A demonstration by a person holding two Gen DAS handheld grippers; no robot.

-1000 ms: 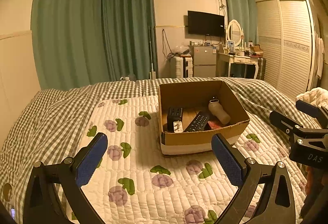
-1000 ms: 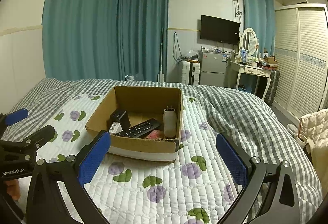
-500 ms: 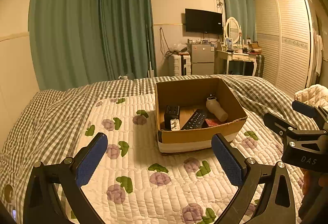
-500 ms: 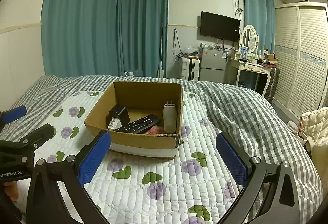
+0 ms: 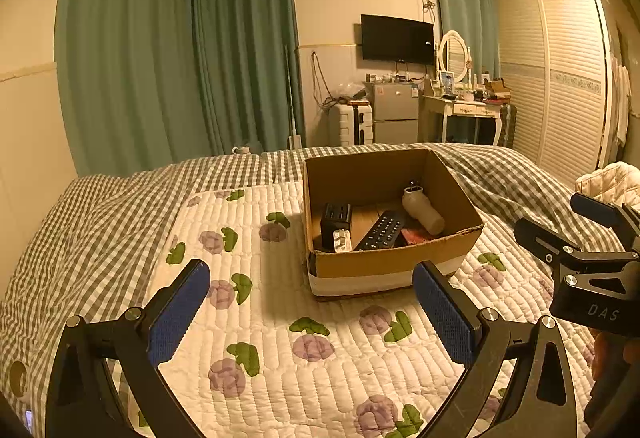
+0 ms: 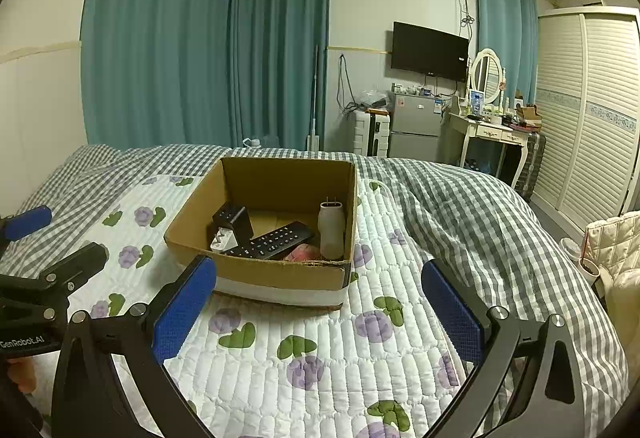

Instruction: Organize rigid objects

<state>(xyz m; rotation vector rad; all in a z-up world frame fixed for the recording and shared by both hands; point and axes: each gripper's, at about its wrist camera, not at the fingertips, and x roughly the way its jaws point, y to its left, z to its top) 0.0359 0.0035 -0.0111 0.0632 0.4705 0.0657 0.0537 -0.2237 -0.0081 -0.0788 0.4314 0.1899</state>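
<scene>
Both claws drawn back, box (image 5: 394, 266) farther off

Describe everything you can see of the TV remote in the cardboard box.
The remote is a long, slim black bar, apparently plastic, with rows of small pale buttons facing up. It lies slanted inside the box, near the front wall, between the black charger block and the pale bottle, over something pink. Neither tongs touch it.

Bed (image 6: 460, 205) is carrying a floral quilted pad (image 6: 320, 350); a cardboard box (image 6: 276, 274) is resting directly on it, centre.
</scene>
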